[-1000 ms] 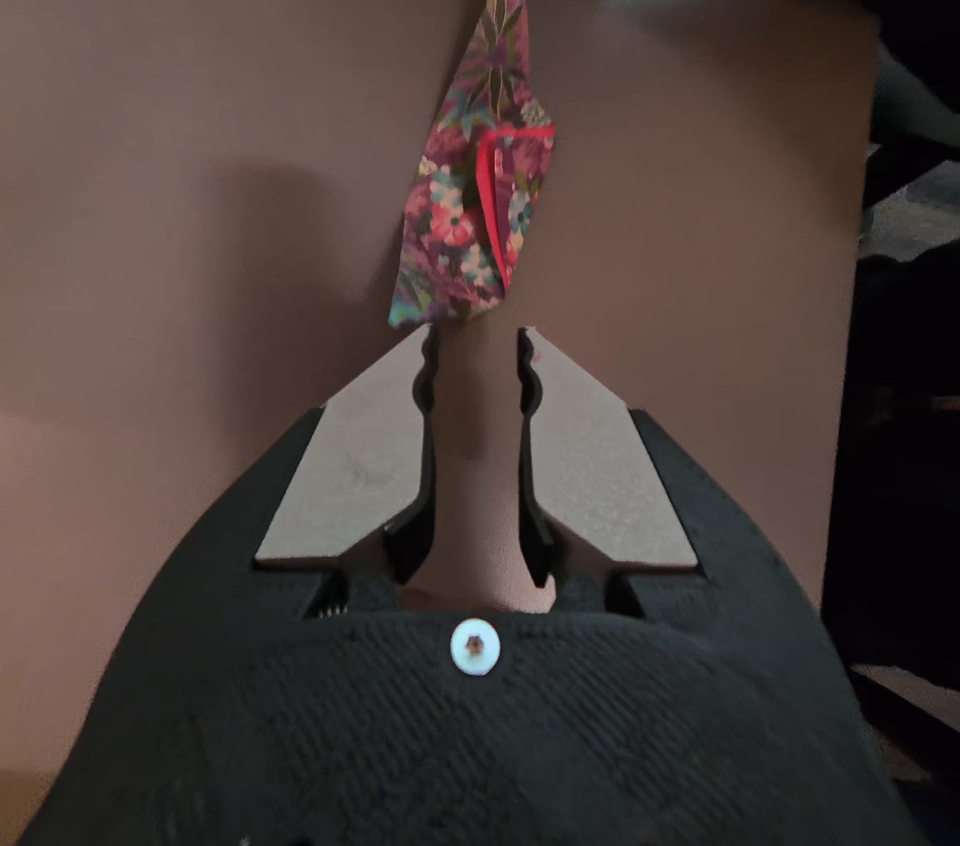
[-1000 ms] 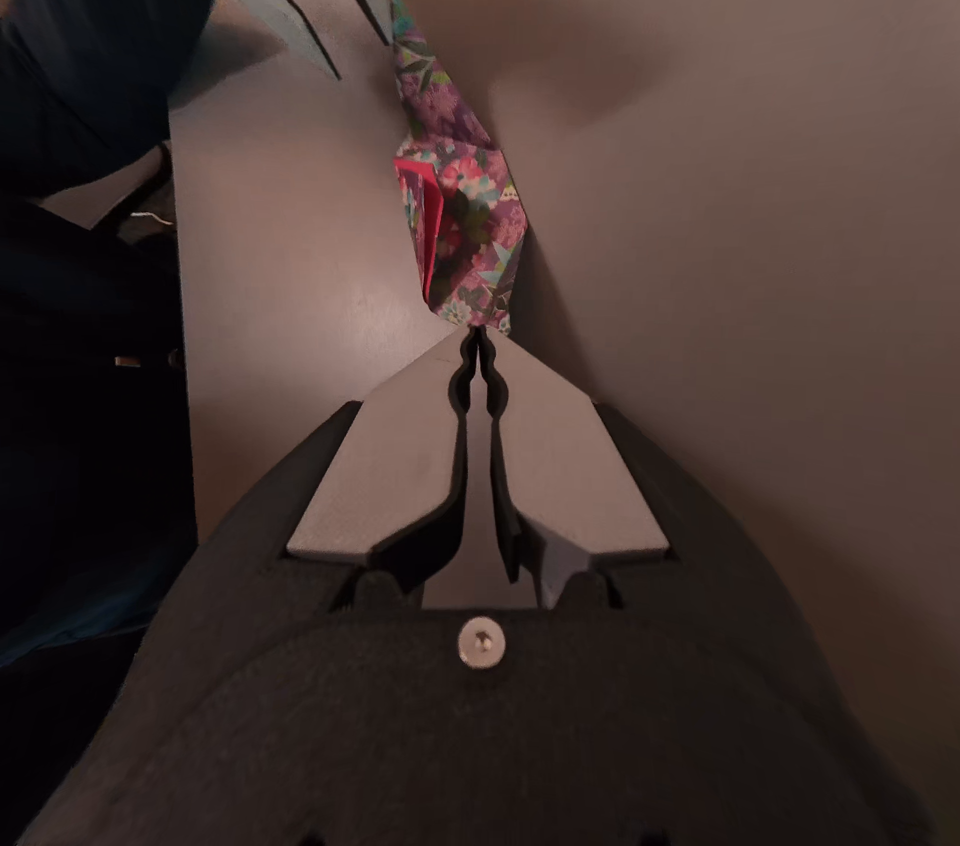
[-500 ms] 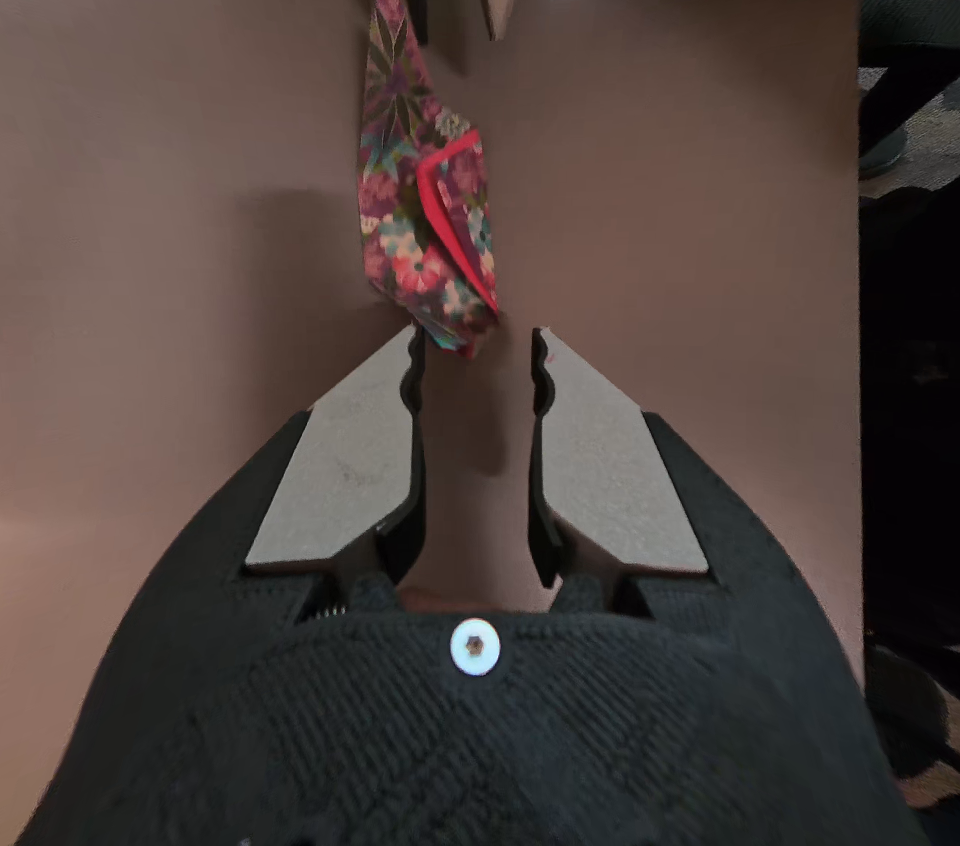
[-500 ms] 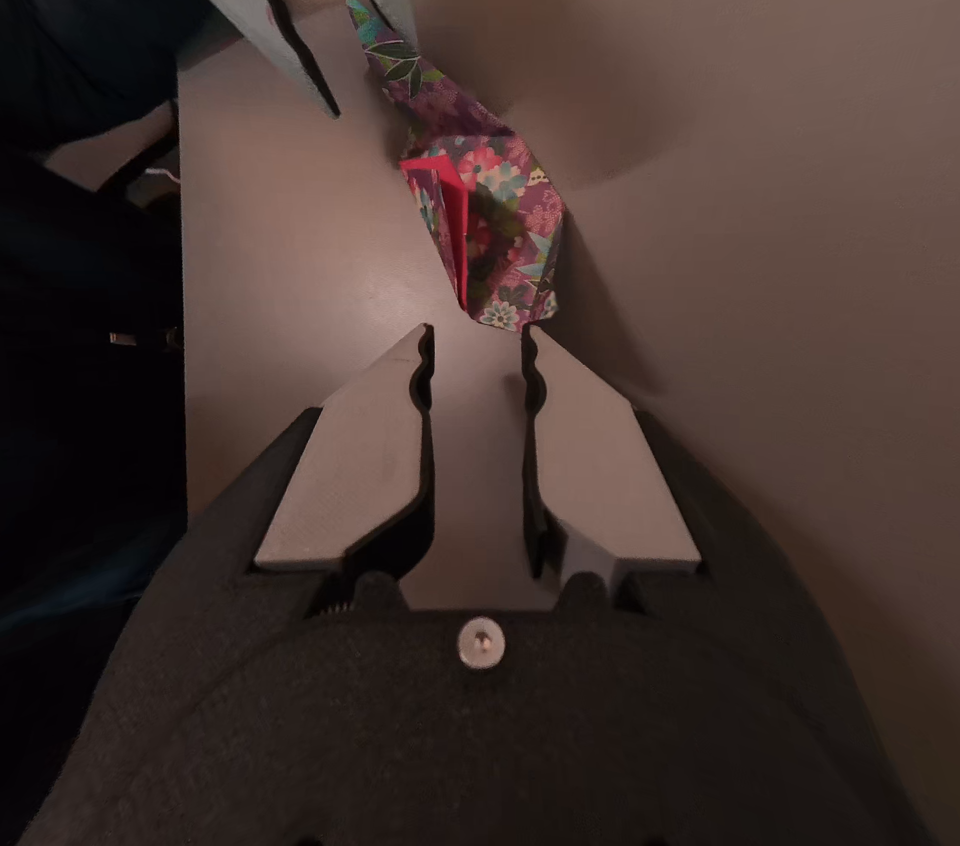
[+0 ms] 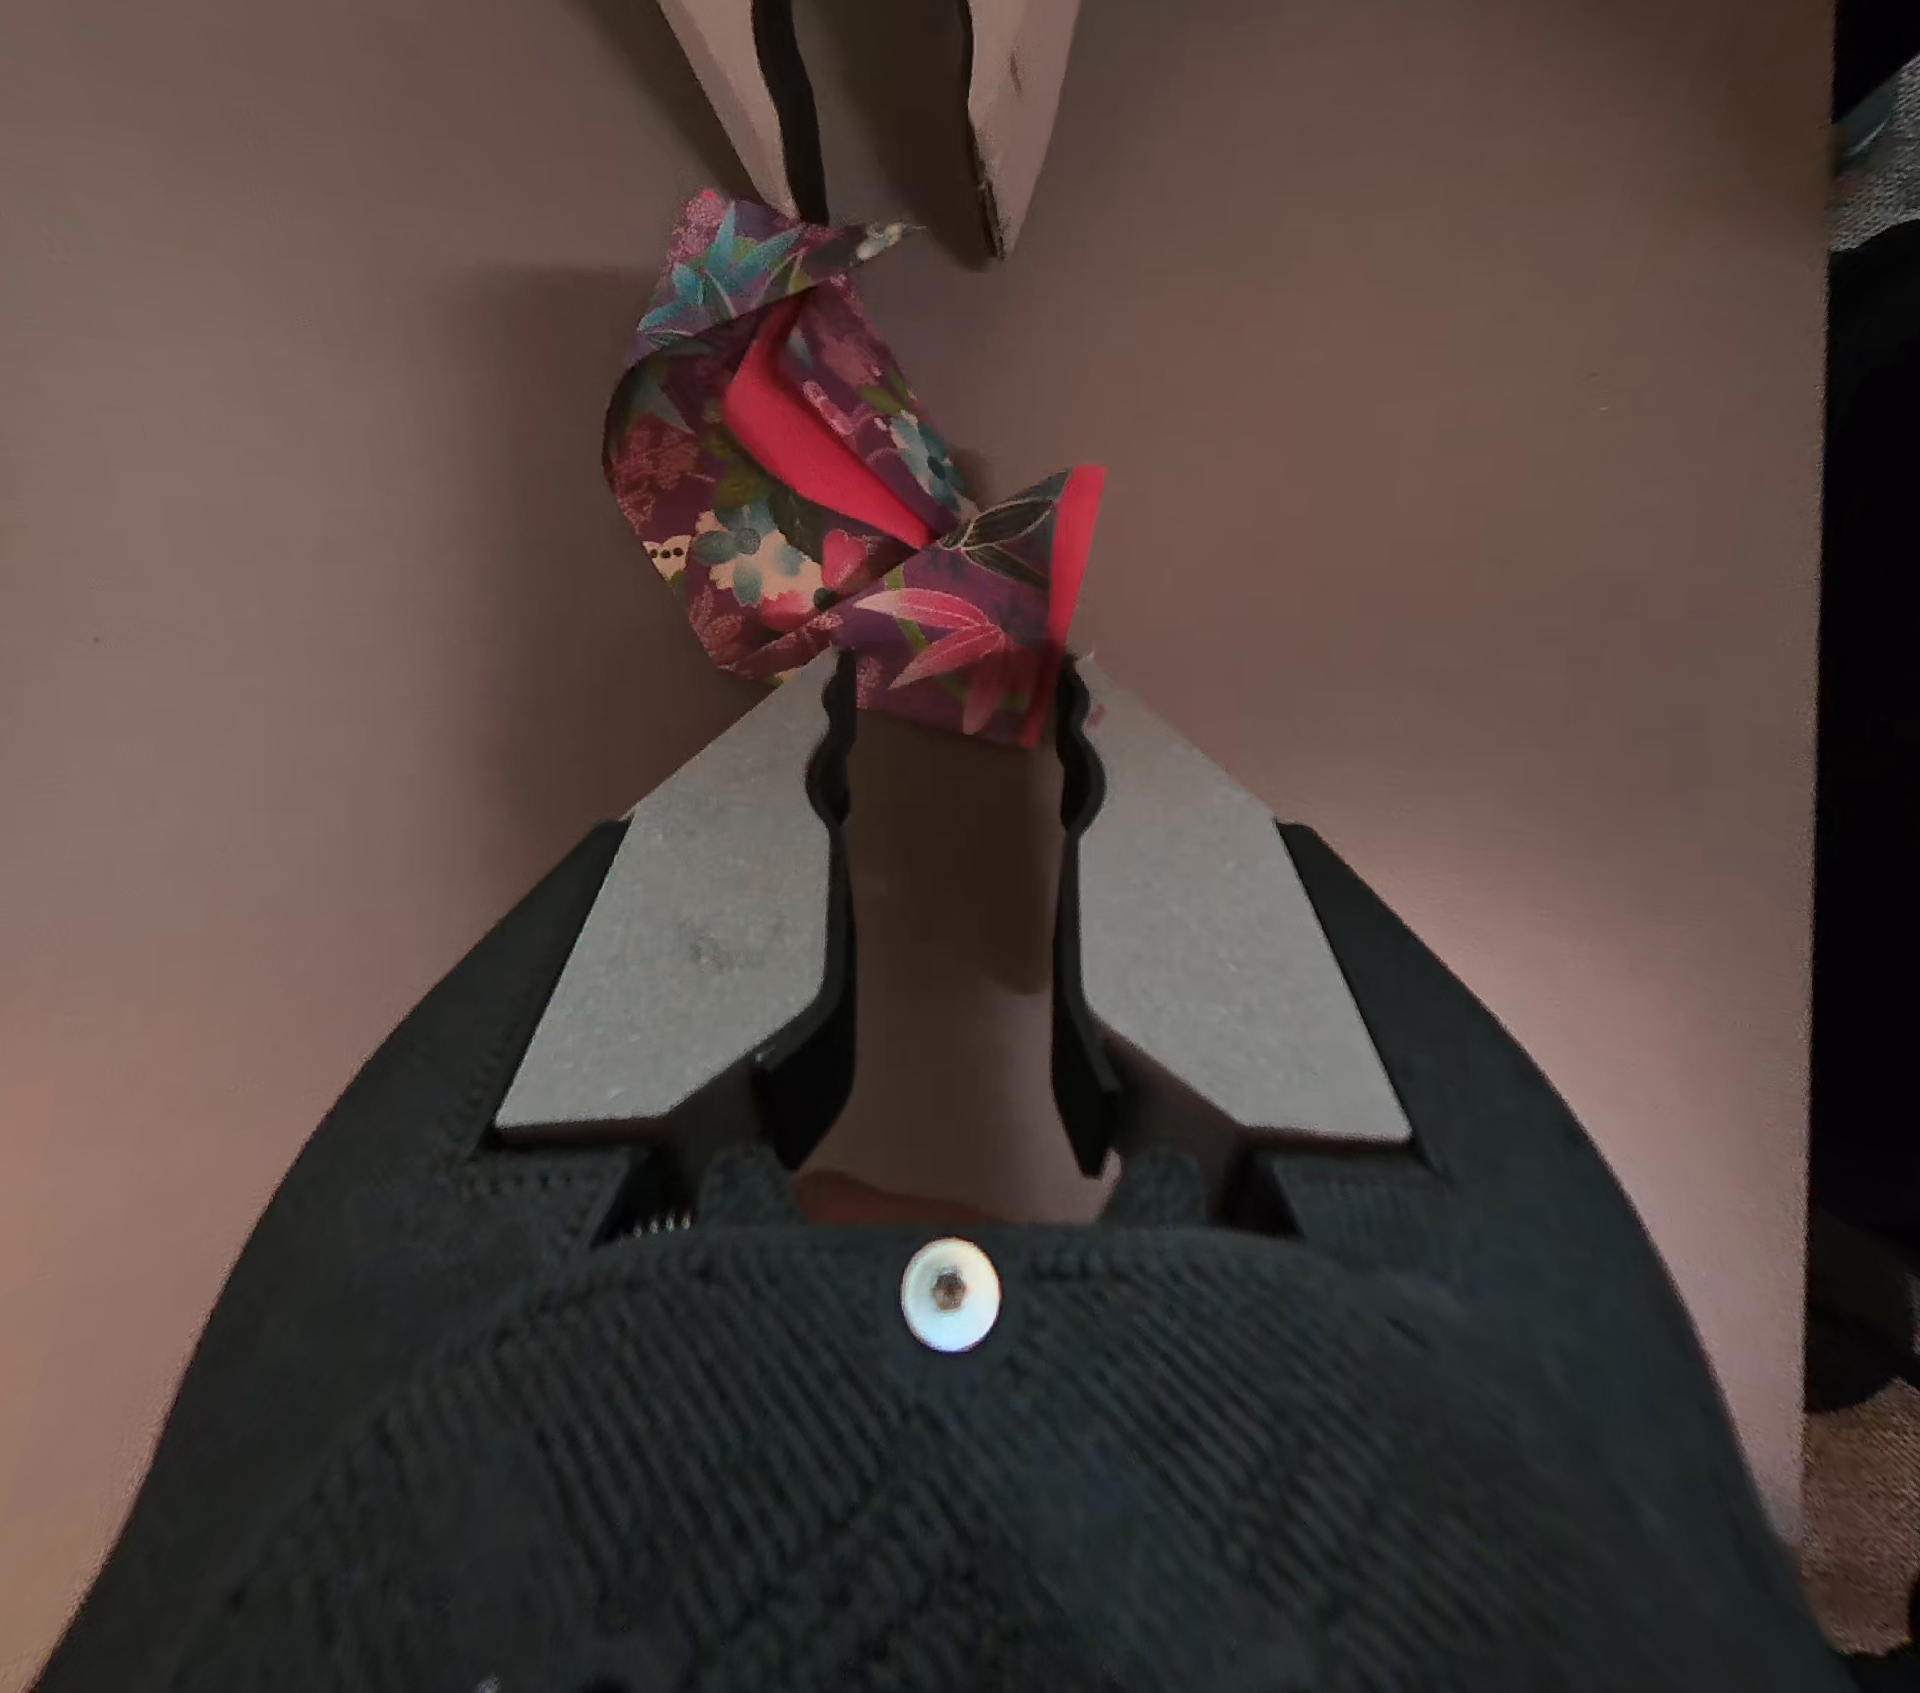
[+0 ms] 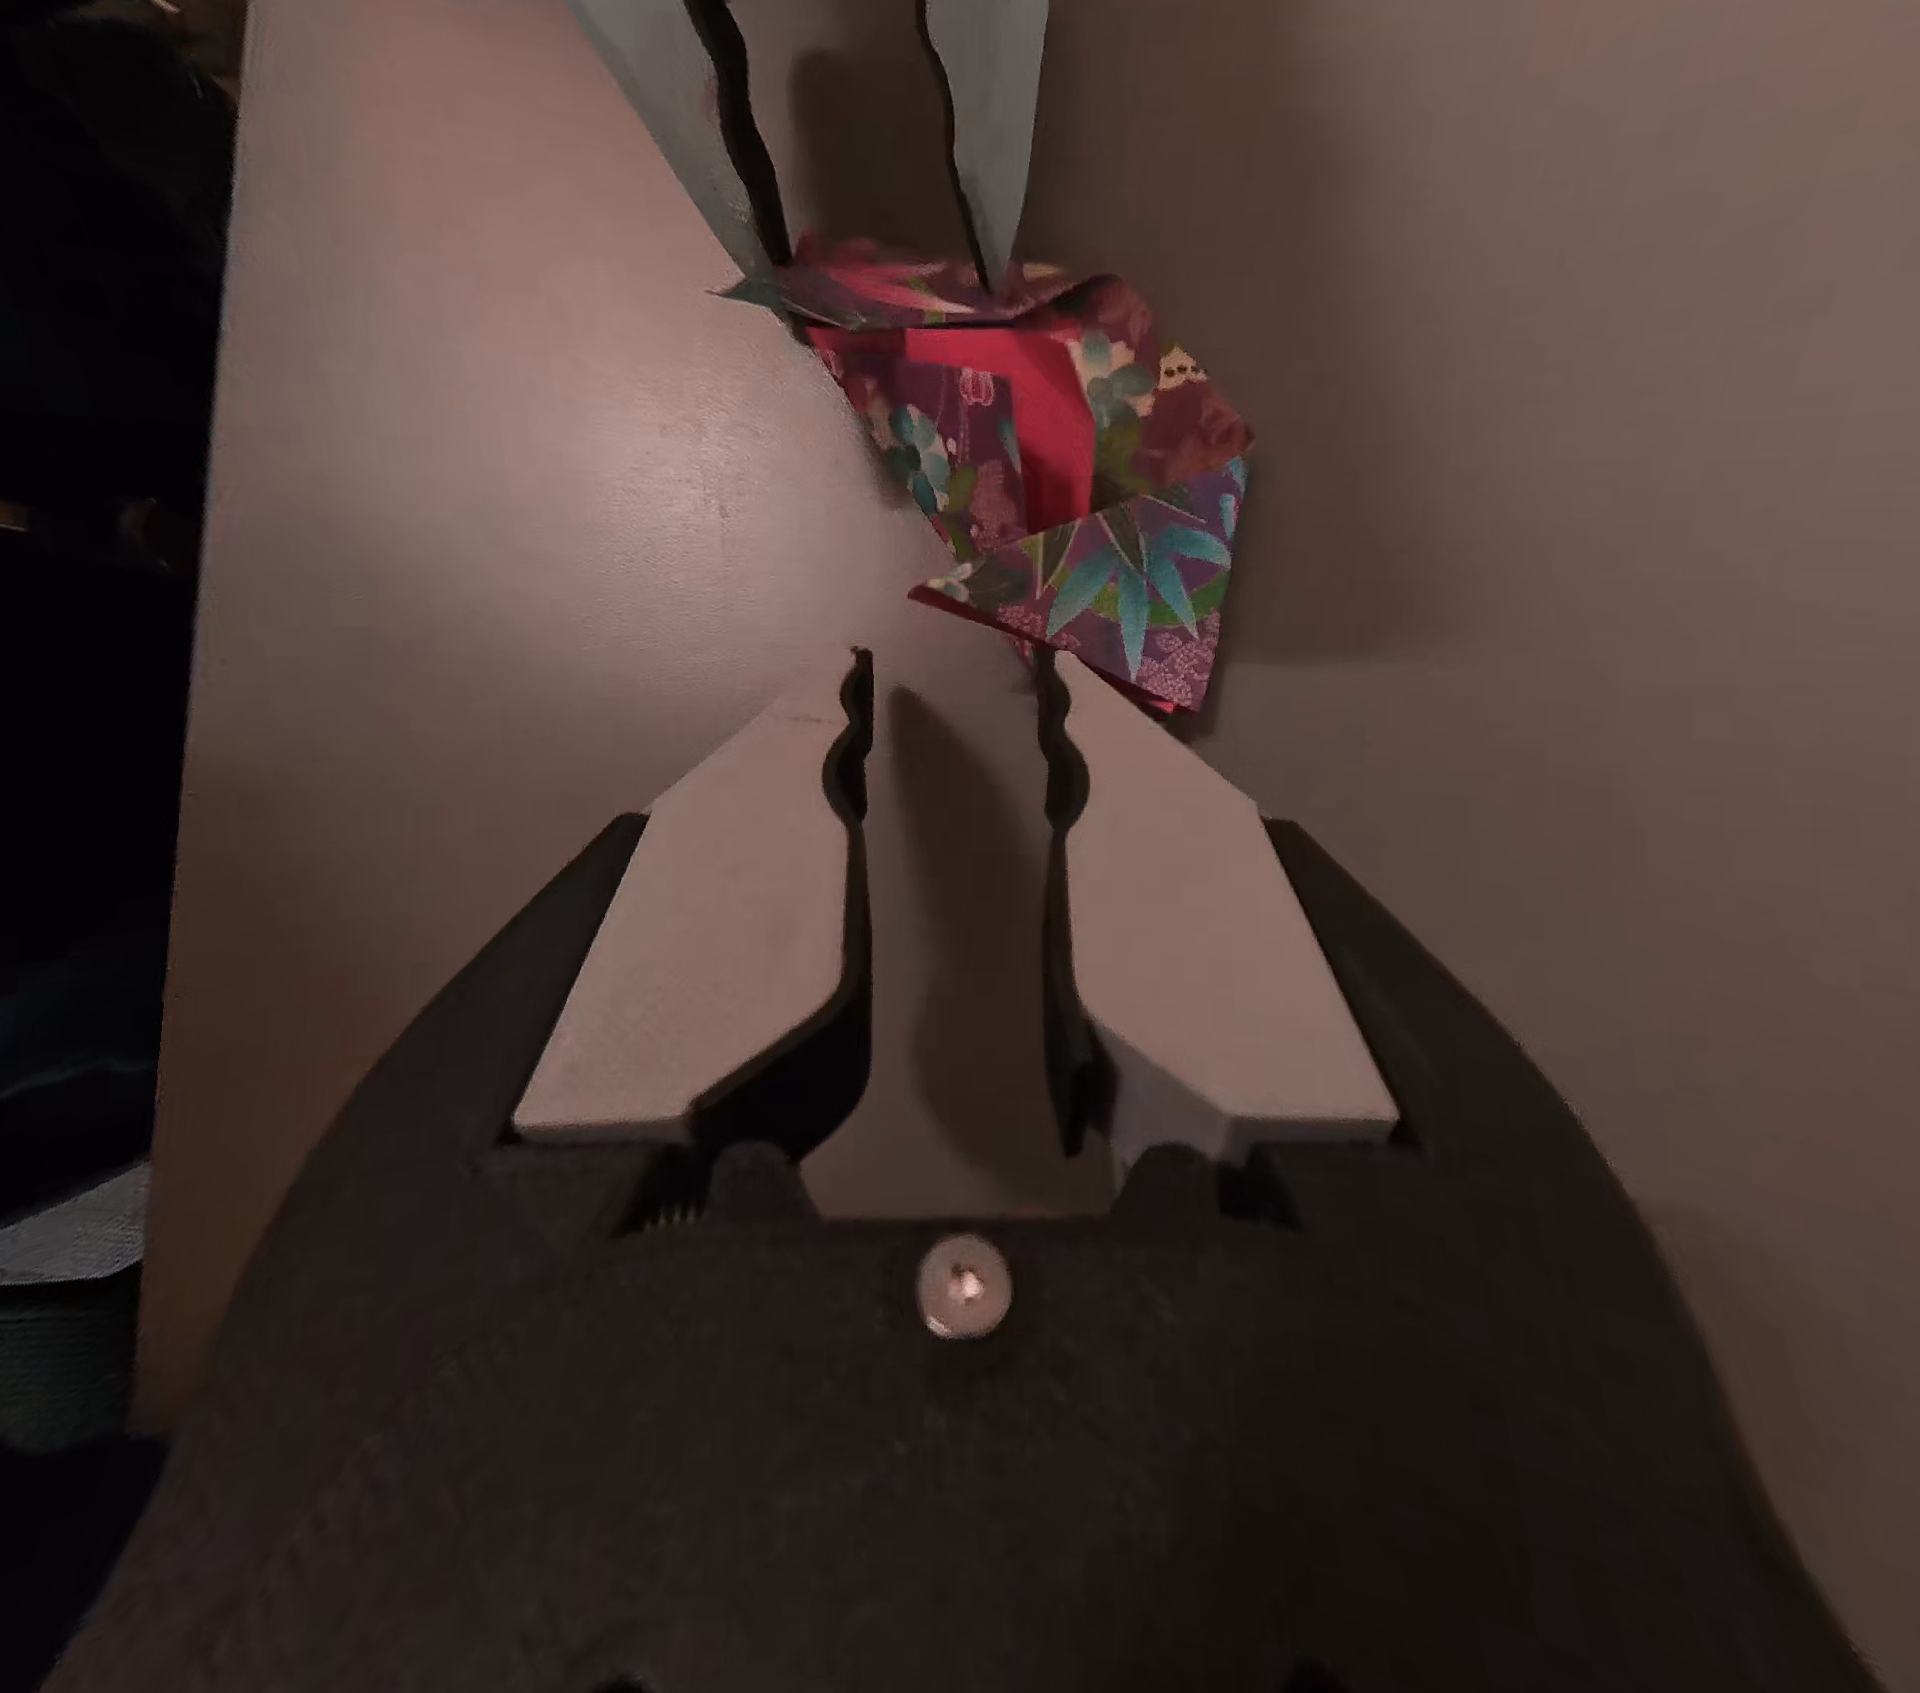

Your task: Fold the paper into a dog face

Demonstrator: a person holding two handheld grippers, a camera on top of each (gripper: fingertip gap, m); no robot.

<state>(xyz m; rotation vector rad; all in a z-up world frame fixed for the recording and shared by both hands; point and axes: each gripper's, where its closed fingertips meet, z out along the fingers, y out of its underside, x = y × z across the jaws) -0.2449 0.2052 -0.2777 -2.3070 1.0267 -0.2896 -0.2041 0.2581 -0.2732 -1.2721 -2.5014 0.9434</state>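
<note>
The folded paper (image 5: 790,500), floral purple outside and red inside, lies buckled on the table between my two grippers. My left gripper (image 5: 951,687) is open, and a floral flap of the paper sits between its tips. My right gripper (image 5: 894,220) comes in from the far side, open, with one fingertip touching the paper's far corner. In the right wrist view the paper (image 6: 1060,438) lies just ahead and to the right of my open right gripper (image 6: 951,667). Its near flap touches the right fingertip (image 6: 1049,677). The left gripper (image 6: 878,267) stands open at the paper's far edge.
The table (image 5: 312,500) is a plain beige surface. Its edge (image 5: 1823,604) runs down the right of the left wrist view and down the left of the right wrist view (image 6: 223,500). A person in dark clothing (image 6: 94,708) is beyond that edge. The left gripper's tips are roughly 8 cm from the right gripper's.
The right gripper, shut on the paper's corner a second ago, has opened and let go. Both grippers have moved closer together, and the paper has bunched up between them.
</note>
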